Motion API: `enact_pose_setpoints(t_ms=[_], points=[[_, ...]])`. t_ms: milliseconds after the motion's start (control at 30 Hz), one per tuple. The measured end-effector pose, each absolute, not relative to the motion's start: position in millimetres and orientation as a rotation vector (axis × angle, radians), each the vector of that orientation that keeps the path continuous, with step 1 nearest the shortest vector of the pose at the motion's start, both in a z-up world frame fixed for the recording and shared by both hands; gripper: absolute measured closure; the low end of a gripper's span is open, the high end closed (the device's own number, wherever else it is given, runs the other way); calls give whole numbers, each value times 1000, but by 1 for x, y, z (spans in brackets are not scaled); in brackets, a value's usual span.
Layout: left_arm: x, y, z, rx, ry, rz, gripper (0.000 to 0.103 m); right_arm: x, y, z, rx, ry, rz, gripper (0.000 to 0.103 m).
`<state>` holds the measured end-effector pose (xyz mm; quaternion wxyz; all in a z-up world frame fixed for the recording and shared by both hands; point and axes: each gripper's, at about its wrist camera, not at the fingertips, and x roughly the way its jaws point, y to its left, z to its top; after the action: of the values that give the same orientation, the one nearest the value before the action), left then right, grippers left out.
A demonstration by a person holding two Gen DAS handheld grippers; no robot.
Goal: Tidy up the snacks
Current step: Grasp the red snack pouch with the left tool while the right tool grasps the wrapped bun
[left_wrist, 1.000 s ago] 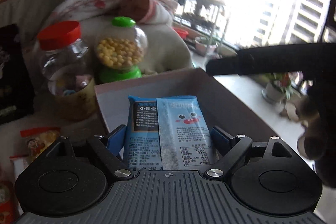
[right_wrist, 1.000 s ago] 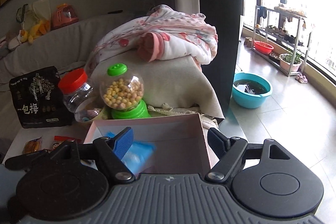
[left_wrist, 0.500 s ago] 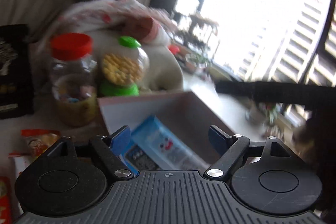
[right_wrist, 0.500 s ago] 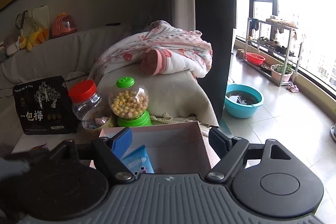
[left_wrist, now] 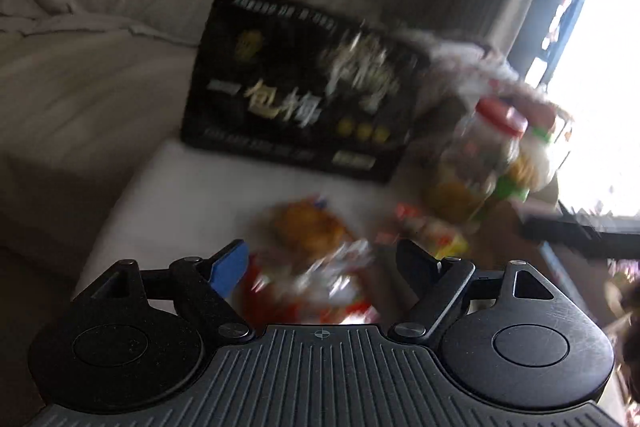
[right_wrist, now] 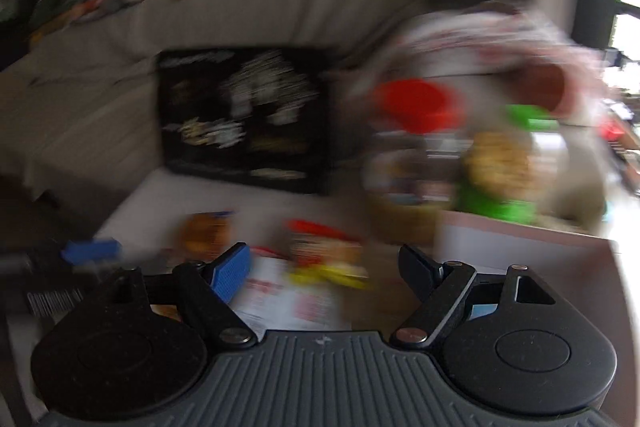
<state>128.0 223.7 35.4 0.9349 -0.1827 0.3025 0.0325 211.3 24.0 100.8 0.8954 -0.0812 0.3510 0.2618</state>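
Currently:
- Left claw (left_wrist: 320, 263): apart, empty, above packets.
- Right claw (right_wrist: 324, 263): apart, empty.
- Packets (left_wrist: 312, 227): loose on surface (left_wrist: 192, 187), before black bag (left_wrist: 296, 87); box (right_wrist: 520, 247) to right.
- Handling, judged: light, crinkly, slippery; pinch across flat middle.

Snack packets (left_wrist: 316, 227) and jars (right_wrist: 416, 147) motion-blurred

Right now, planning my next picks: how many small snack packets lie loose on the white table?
3 visible: an orange packet at left, a red-and-yellow packet at centre, and a white-and-red packet nearest the right gripper; blur may hide others.
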Motion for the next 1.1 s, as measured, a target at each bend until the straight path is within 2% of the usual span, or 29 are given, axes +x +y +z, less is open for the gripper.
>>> enact_pose_setpoints(t_ms=[200,267,333,367,400,433,900,1100], points=[[115,219,14,-340,694,20,17,254,124,66,-144,933,658,21],[112,218,9,-328,713,23,31,261,146,54,-202,946,639,21],[109,219,7,-330,705,17,33,265,158,43,-256,969,625,22],[109,220,5,-332,705,13,33,267,160,38,-265,989,629,28],[105,222,6,-335,704,11,33,268,160,35,-258,1008,634,44],[106,222,6,-338,703,10,33,269,156,35,-238,1028,644,47],[111,218,4,-322,675,7,35,181,26,99,-91,830,658,47],[97,214,5,-314,680,-12,36,127,-14,86,-128,836,682,47]])
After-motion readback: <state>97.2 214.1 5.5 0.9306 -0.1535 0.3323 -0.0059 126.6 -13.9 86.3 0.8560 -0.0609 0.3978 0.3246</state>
